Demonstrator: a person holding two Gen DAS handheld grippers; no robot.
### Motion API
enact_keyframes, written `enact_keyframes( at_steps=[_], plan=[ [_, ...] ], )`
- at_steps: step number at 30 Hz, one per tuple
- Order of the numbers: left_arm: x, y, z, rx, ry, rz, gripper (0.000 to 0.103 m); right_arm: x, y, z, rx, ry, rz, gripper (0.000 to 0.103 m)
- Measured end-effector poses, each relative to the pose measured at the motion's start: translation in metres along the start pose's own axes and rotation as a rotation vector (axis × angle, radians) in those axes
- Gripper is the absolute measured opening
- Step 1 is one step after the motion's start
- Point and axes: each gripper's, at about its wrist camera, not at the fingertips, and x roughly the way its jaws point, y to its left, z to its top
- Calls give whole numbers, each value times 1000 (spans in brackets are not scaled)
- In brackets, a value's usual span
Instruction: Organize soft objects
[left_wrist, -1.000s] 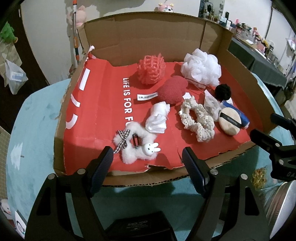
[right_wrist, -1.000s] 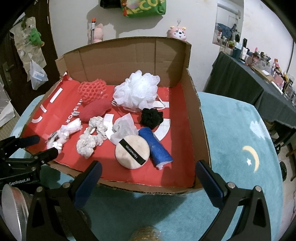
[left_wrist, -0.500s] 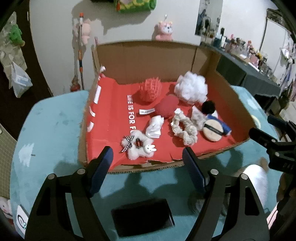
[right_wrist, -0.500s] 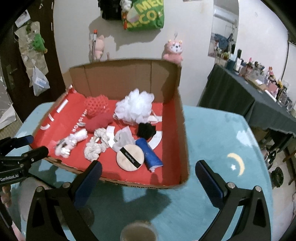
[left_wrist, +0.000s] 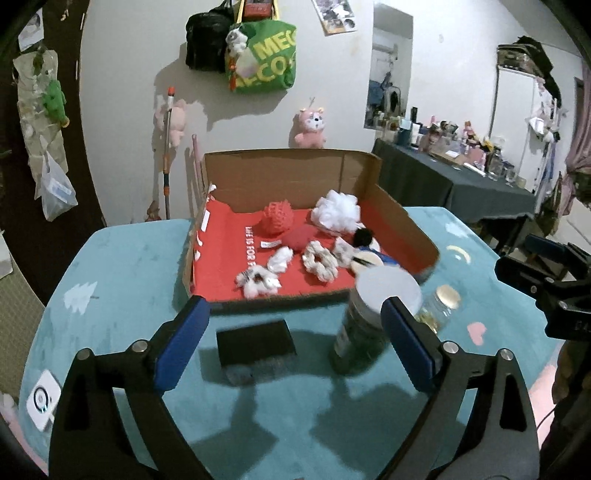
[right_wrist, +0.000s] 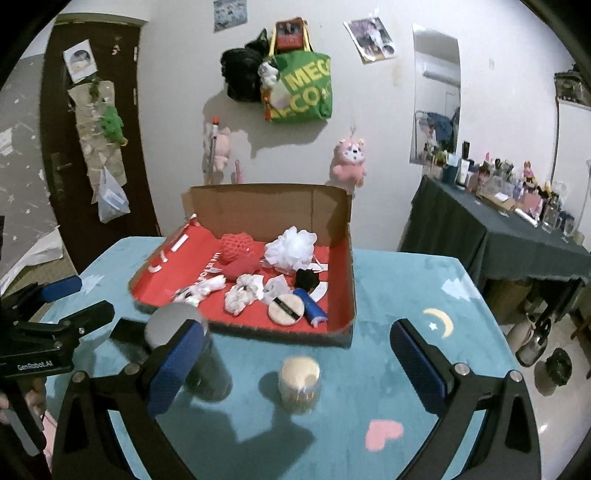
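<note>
- Left wrist view: left hand-held gripper (left_wrist: 293, 341) jaws opening, nothing between them. Soft objects lie in the cardboard box (left_wrist: 402, 225) at 12 o'clock on the surface (left_wrist: 122, 266).
- White pouf (left_wrist: 336, 213): likely light and squashy; pinch the middle.
- Right wrist view: right hand-held gripper (right_wrist: 297, 363) wide open, empty. Round puff (right_wrist: 286, 309) at box's 5 o'clock, flat; take its rim.
</note>
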Motion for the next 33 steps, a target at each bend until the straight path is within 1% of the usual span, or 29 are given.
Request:
enact_keyframes(
  at_steps=[4,8,10,16,19,22,27,29,33],
  plan=[
    [-13,-10,-27,6,-10,-3,96,-14,3,-24,17,-2,18,103],
    [-11,-17,-52,1,14,-7,96,-10,5,-53,38,29,19,103],
    [-5,-18,-62,-1,33,-3,96,-2,5,-66,49,52,22,103],
    [28,-17,-86,-22,116,6,96,38,4,-98,78,157,24,103],
    [49,-15,-95,-33,159,36,96,58,5,-111,67,200,4,103],
    [65,-15,-102,-43,199,53,96,72,4,-120,72,235,-1,103],
    [79,-19,-110,-38,245,84,96,87,2,-129,55,279,-58,103],
    [87,-21,-113,-44,272,110,98,91,0,-132,70,300,-64,103],
    [88,-22,-114,-47,266,124,99,91,1,-132,60,301,-76,103]
  ],
)
